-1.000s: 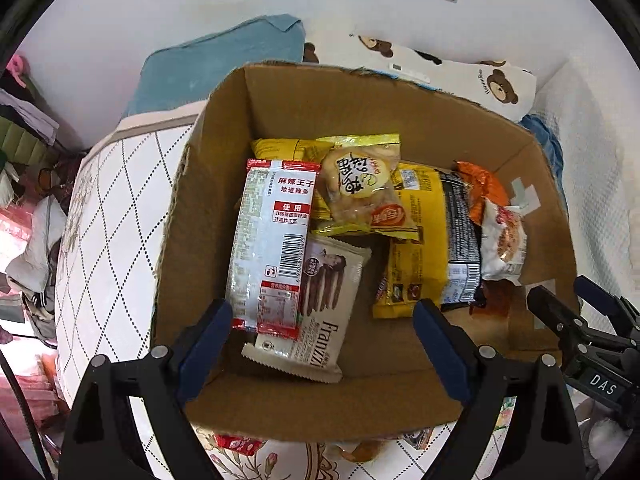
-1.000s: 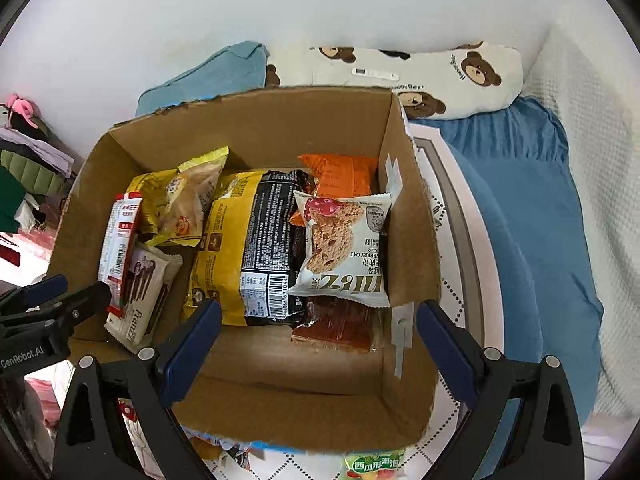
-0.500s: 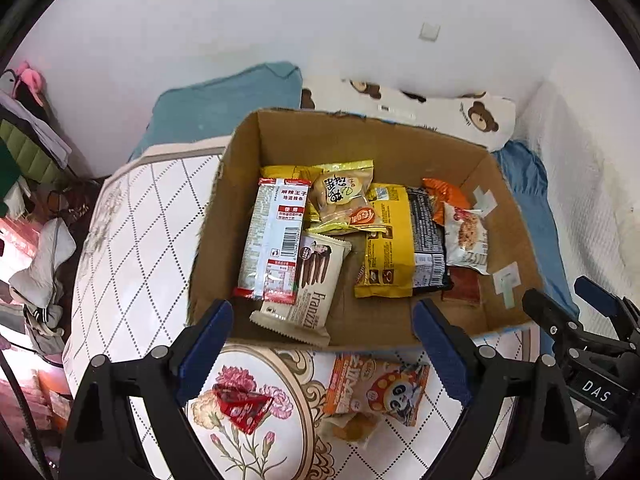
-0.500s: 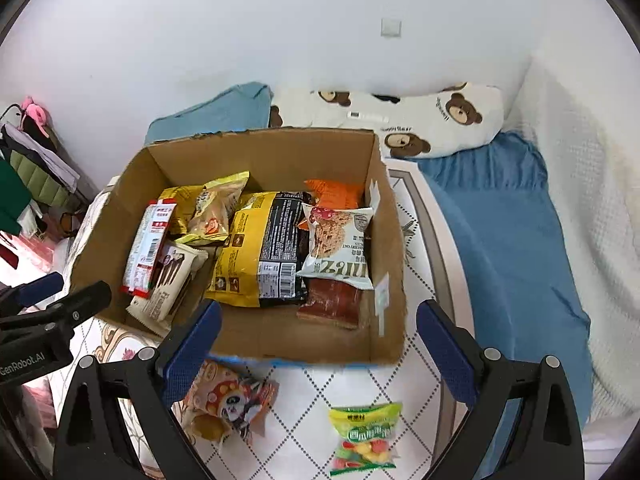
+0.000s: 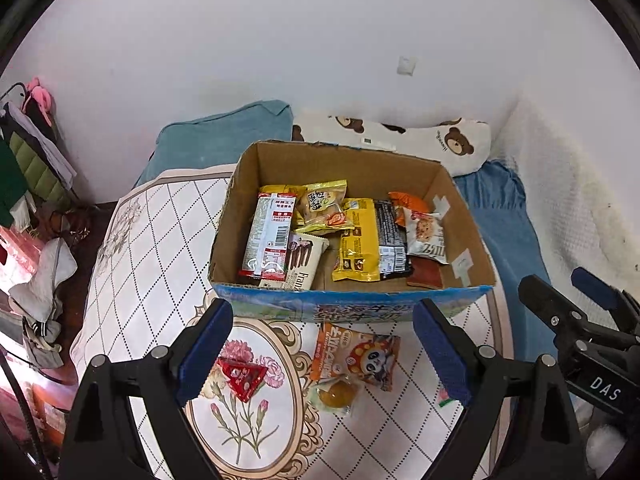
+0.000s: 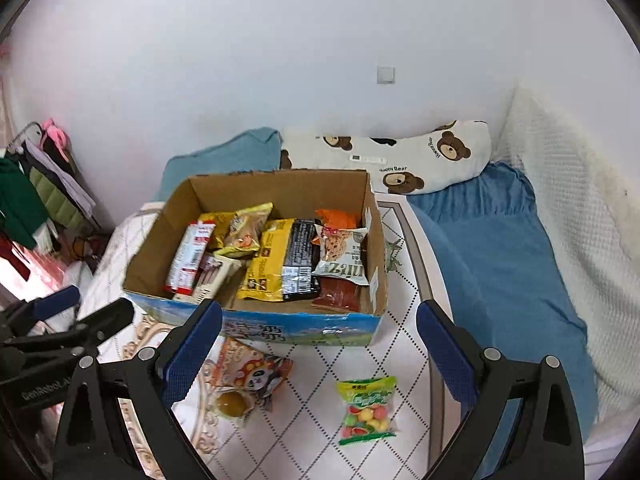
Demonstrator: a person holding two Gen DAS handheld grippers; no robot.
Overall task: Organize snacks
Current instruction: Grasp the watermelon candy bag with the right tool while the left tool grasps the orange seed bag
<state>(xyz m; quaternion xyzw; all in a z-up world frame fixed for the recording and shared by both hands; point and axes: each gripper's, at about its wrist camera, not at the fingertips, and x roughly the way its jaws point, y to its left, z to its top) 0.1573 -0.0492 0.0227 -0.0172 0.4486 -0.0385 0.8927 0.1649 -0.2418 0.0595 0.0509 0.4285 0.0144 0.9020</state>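
A cardboard box (image 5: 260,164) (image 6: 168,216) stands on the bed and holds several snack packets. In front of it on the quilt lie an orange panda packet (image 5: 356,356) (image 6: 252,368), a small round yellow snack in clear wrap (image 5: 338,394) (image 6: 232,404) and a red triangular packet (image 5: 242,374). A green bag of colourful candies (image 6: 366,408) lies to the right. My left gripper (image 5: 324,352) is open and empty, above and in front of the box. My right gripper (image 6: 320,352) is open and empty, also pulled back from the box.
A white wall lies behind the box, with a teal pillow (image 5: 224,140) and a bear-print pillow (image 6: 420,160) against it. A blue blanket (image 6: 492,264) covers the bed's right side. Clothes and clutter (image 5: 28,176) sit off the bed's left edge.
Both grippers have pulled back and up from over the box. The box looks smaller, and the loose packets on the quilt in front of it have come into view.
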